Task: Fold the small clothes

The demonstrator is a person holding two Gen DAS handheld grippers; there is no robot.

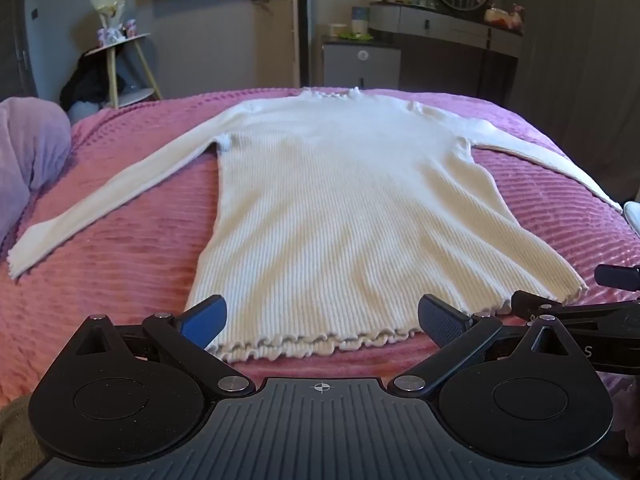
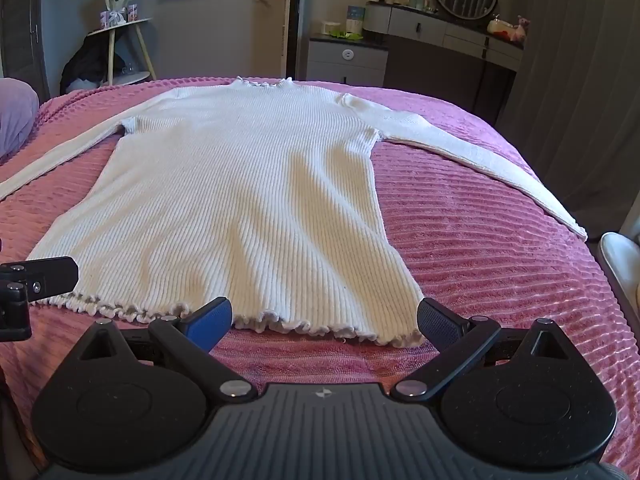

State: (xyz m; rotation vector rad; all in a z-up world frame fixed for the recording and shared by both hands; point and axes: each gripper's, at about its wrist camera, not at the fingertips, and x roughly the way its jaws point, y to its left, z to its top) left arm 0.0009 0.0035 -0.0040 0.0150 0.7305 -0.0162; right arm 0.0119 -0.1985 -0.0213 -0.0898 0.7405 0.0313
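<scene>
Sweater [image 1: 344, 200] lies flat on the pink bedspread [image 1: 120, 260], its long axis running from the ruffled hem [image 1: 304, 344] at the bed's near edge to the collar at the far edge, sleeves splayed toward both side edges. Seen from the left wrist, the left gripper [image 1: 322, 318] hovers spread and empty just above the hem's left half.

From the right wrist, the right gripper [image 2: 324, 320] is likewise spread wide, holding nothing, over the hem's right corner [image 2: 404, 338]. Each hand seems nearest its own hem corner.
</scene>
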